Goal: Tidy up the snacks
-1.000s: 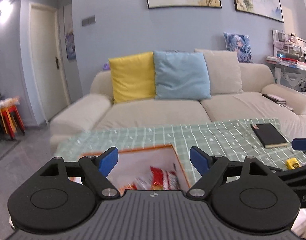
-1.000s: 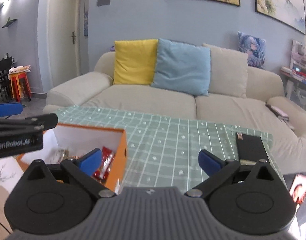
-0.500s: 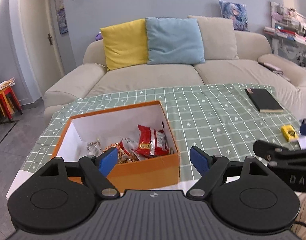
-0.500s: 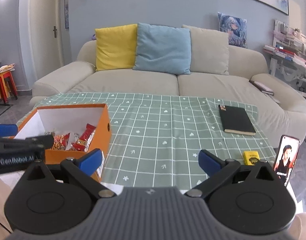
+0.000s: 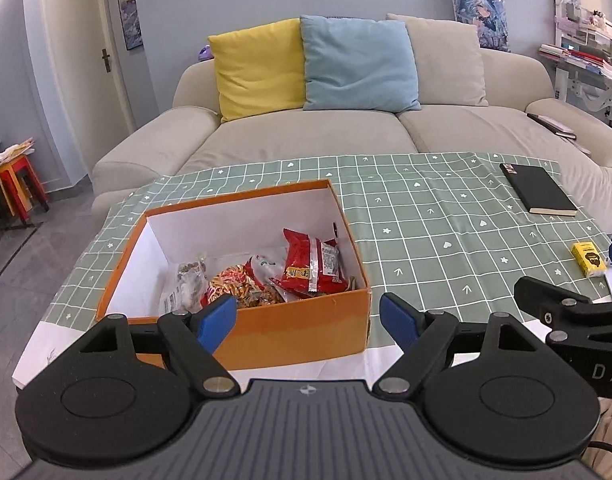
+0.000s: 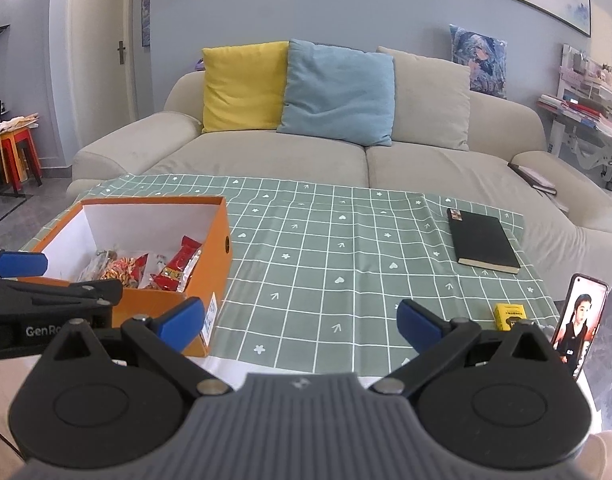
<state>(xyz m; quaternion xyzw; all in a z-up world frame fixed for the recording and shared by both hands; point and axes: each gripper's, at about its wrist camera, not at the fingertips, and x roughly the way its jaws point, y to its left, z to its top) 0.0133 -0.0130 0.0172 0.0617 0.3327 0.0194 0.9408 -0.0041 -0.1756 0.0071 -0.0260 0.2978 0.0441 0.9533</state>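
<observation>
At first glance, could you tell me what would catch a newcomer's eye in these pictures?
The orange box, open on the left of the green checked tablecloth, stands out, with red snack packets piled inside. Behind the table, a yellow cushion and a blue cushion sit side by side on the beige sofa. Both the left gripper and the right gripper are open and empty.

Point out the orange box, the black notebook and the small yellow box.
orange box (image 5: 306, 326): left wrist view, front wall.
black notebook (image 6: 482, 240): right wrist view, cover middle.
yellow box (image 6: 509, 315): right wrist view, top face.
</observation>
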